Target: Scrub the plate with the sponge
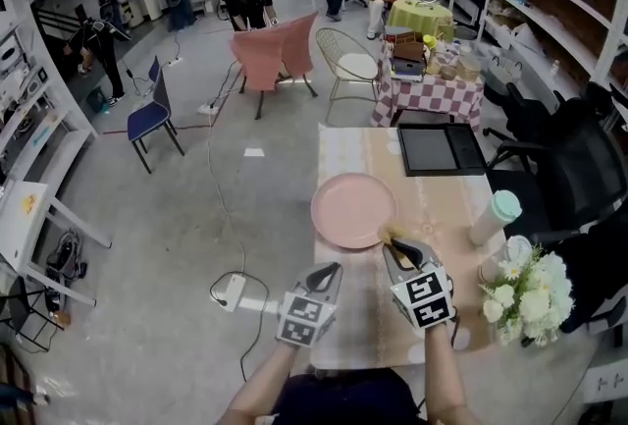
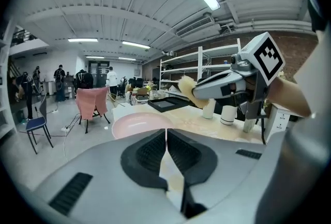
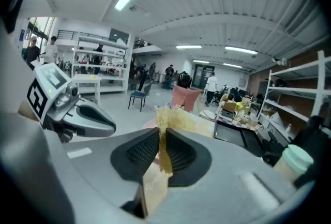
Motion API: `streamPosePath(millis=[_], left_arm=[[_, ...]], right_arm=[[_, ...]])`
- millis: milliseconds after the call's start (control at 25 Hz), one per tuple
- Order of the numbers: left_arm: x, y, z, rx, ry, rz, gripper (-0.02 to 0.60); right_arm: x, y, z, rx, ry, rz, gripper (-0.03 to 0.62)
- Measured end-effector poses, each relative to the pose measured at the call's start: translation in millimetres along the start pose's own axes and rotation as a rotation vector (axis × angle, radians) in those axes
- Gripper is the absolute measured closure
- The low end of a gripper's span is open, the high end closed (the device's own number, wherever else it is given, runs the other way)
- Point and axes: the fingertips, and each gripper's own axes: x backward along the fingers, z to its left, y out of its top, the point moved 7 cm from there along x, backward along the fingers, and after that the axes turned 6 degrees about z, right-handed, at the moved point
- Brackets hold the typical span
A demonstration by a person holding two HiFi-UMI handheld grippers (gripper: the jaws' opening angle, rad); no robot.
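A round pink plate [image 1: 353, 209] lies on the beige table [image 1: 432, 217], at its left edge. The left gripper view shows the plate [image 2: 138, 123] just ahead of my left gripper [image 2: 166, 141]. That left gripper [image 1: 332, 269] is shut with nothing in it, hovering near the plate's near-left rim. My right gripper [image 1: 394, 247] is shut on a yellow sponge [image 1: 392, 239], held just off the plate's near-right rim. In the right gripper view the sponge [image 3: 173, 119] sticks out between the pads of my right gripper [image 3: 161, 137].
A black tray [image 1: 439, 149] lies at the table's far end. A white bottle with a mint cap [image 1: 494, 218], a glass and a bunch of white flowers [image 1: 528, 288] stand at the right. Chairs, a checkered table and several people fill the room beyond.
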Motion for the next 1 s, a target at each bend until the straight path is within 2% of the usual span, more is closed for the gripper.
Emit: streamPosePath(millis=[160,440,680,1000], left_arm=[[13,-1,-9,-0.012,0.003,-0.021,0.565],[28,-6,-16,0.011,0.017,-0.089,0.565],[38,-7,-10,0.013,0.046,-0.117,0.565],[45,-10,-2,0.018,0.069,-0.121,0.565]], right_arm=[[31,-5,-2,-0.165,-0.067,-0.164,0.553],[61,-40,13,-0.366,-0.184,-0.376,0.551],[63,-71,23,-0.422,-0.274,-0.328,0.556],[65,-65,21,-0.381,-0.299,-0.325,0.556]])
